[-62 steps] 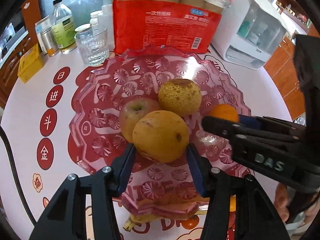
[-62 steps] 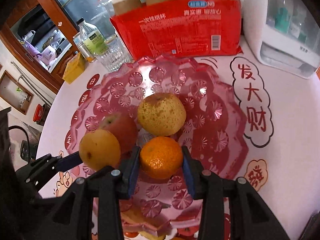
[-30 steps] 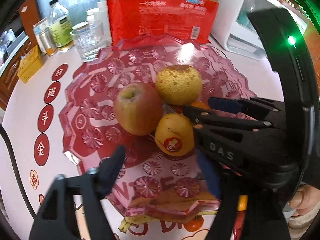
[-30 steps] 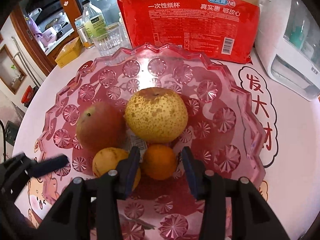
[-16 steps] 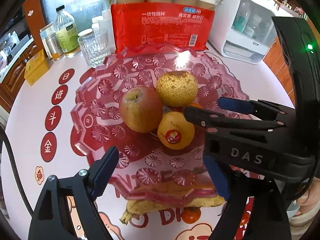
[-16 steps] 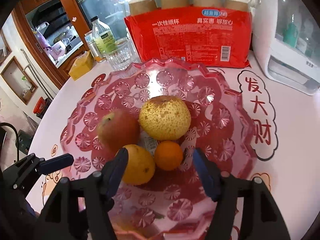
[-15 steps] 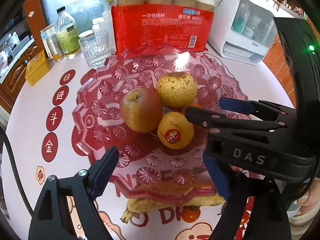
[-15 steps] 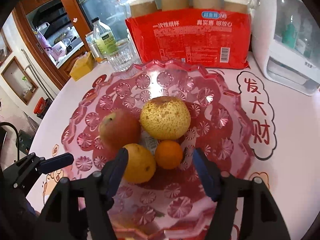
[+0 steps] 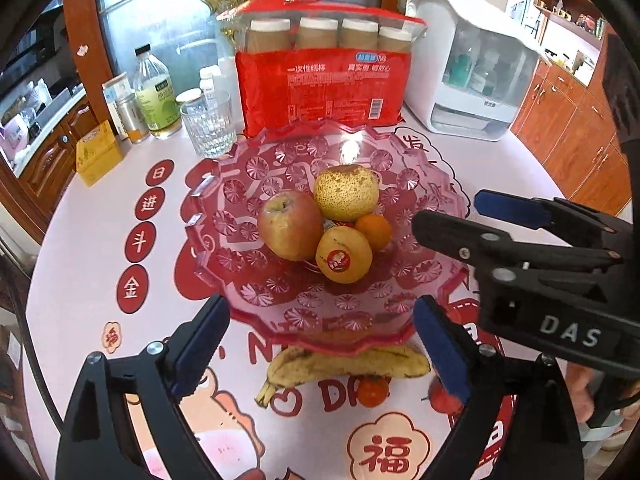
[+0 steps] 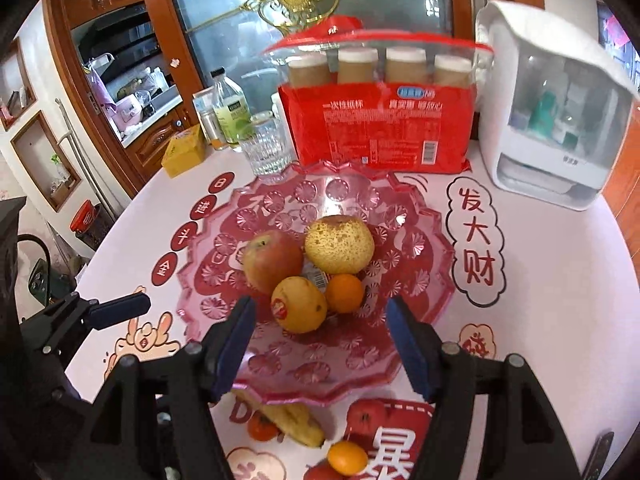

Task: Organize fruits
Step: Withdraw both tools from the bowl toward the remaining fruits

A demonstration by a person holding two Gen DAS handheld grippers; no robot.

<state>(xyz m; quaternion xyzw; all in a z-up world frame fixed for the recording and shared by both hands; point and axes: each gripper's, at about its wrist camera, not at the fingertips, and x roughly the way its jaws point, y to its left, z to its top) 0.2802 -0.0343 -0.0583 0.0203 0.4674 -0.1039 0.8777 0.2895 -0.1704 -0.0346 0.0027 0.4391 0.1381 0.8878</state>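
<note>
Pink fruit dish (image 9: 208,196), centre: apple (image 9: 289,225), pear (image 9: 346,192), orange (image 9: 344,255), mandarin (image 9: 375,231) heaped together to stay put; my left tongs (image 9: 320,344) and right tongs (image 10: 320,336) released, empty.

The right gripper (image 9: 448,216) bears "DAS" in white on its black body; the tablecloth (image 10: 560,320) carries red characters, "发大财" in a cloud outline, "日进斗金" in four red discs and "福" in a flower; the red package of paper cups (image 10: 376,130) reads "一次性纸杯", its smaller print probably too blurred to read.
</note>
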